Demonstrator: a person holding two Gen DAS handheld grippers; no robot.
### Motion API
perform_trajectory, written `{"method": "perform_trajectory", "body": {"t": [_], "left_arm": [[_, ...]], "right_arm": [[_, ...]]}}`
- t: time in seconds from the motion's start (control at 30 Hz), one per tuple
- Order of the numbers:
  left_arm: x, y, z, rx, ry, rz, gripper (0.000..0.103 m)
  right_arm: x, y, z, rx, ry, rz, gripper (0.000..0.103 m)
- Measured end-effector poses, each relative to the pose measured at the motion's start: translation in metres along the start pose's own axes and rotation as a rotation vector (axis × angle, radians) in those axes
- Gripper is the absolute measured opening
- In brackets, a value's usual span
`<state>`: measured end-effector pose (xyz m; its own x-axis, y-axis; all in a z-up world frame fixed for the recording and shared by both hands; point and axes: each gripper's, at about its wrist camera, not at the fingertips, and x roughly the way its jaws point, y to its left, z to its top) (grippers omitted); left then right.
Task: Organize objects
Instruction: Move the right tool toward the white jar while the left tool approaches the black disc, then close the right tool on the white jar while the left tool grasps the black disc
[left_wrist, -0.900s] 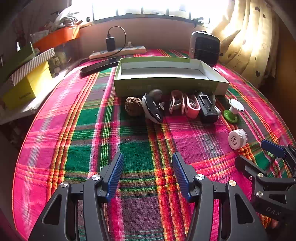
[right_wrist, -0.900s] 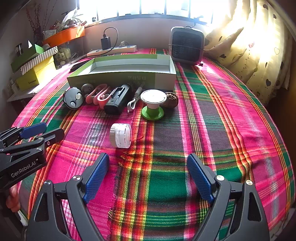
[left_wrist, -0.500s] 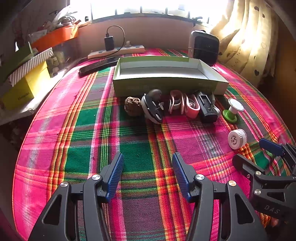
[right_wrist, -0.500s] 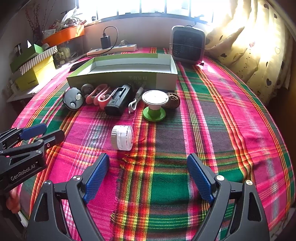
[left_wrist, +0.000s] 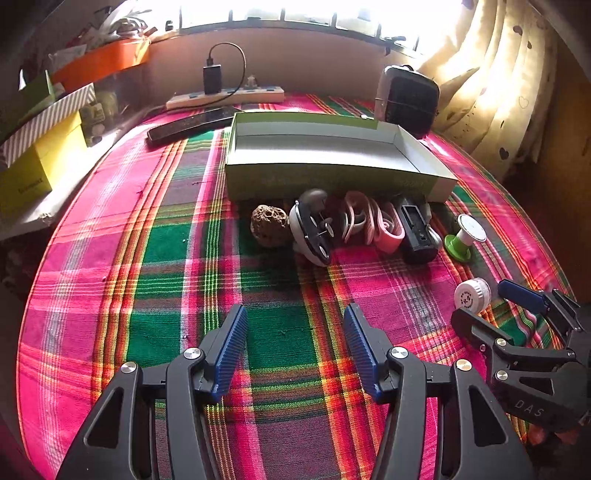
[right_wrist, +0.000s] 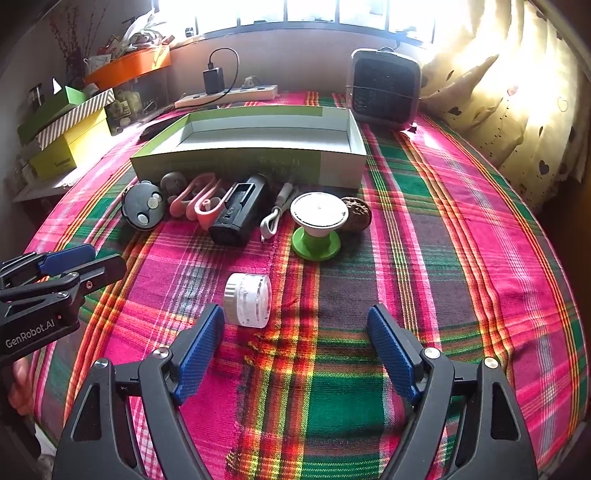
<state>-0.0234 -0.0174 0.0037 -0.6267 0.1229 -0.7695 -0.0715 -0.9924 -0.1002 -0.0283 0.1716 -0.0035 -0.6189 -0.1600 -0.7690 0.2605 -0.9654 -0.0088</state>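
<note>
Both grippers empty, jaws wide, hovering over the plaid cloth. Right gripper (right_wrist: 295, 343) nearest the white jar (right_wrist: 246, 300), likely first pick. Other items line the empty green box (right_wrist: 236, 164) front wall, apparently staged for loading. Left gripper (left_wrist: 293, 347) waits.

Flooding in through a wide window (right_wrist: 295, 14) at the back, glaring white above a tan wall (left_wrist: 295, 66). Hanging at the right, glowing in the sun: a cream curtain (right_wrist: 517, 122) dotted with small dark hearts. Covering the table, a plaid cloth (right_wrist: 461, 240) in pink, green and orange. Crowding the left side: a low shelf (left_wrist: 29, 218) bearing yellow (right_wrist: 70, 151), striped and green boxes under an orange tray (right_wrist: 129, 66).
</note>
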Motion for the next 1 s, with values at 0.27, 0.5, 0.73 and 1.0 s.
{"method": "perform_trajectory", "body": {"t": [0.27, 0.5, 0.73, 1.0], "left_arm": [[0.005, 0.005, 0.016, -0.037, -0.007, -0.056, 0.053], [0.013, 0.006, 0.028, -0.061, -0.004, -0.068, 0.053], [0.02, 0.006, 0.035, -0.066, -0.001, -0.057, 0.052], [0.026, 0.008, 0.041, -0.083, -0.003, -0.04, 0.045]], "right_arm": [[0.001, 0.002, 0.005, -0.011, -0.005, 0.012, 0.061], [0.001, 0.0, 0.007, -0.007, -0.011, 0.013, 0.05], [0.002, 0.002, 0.01, -0.013, -0.014, 0.019, 0.041], [0.004, 0.002, 0.012, -0.02, -0.017, 0.022, 0.033]]}}
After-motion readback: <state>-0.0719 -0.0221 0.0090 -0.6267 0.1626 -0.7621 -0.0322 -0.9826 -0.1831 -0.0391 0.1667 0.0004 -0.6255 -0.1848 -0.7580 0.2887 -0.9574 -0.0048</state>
